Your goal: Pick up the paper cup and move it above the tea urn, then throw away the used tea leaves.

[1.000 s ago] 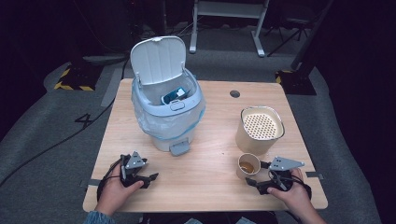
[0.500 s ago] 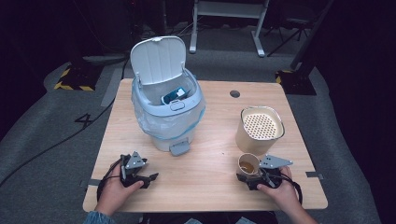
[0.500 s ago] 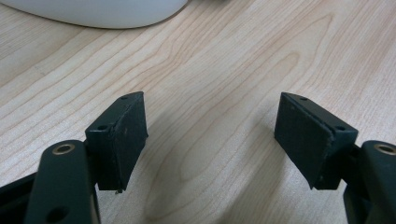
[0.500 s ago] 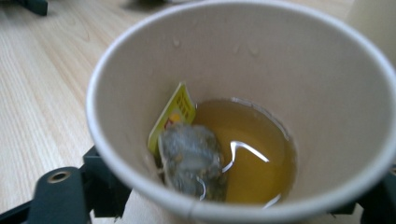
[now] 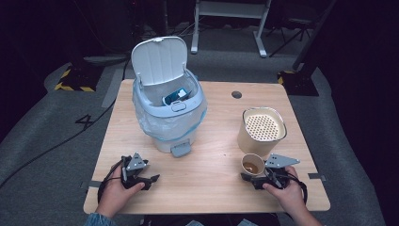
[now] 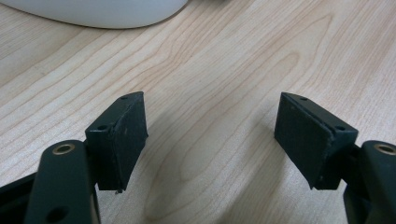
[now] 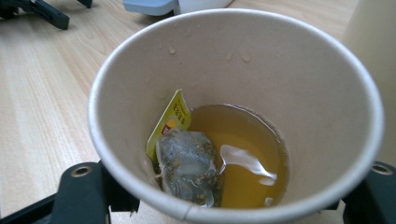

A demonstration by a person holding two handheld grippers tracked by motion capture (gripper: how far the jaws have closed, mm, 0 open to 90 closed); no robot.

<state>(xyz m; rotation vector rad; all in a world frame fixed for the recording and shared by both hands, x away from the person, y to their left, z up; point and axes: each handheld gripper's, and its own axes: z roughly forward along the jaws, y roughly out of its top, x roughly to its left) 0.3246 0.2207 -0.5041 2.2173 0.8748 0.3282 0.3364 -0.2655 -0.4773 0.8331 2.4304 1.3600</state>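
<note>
The right gripper has just been closing around the paper cup (tea bag inside); whether its pads press yet is unclear. The left gripper rests spread on the table.

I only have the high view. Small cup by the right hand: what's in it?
Observer: In the right gripper view, the paper cup holds amber tea with a soaked tea bag and its yellow tag.
Operator: Is the right gripper on it?
Observer: The right gripper has the cup between its jaws, which have just been closing. The rim hides the pads, so I cannot tell if they touch.
Operator: And the left one?
Observer: The left gripper has its jaws wide open over the bare table, with nothing between them.
</note>
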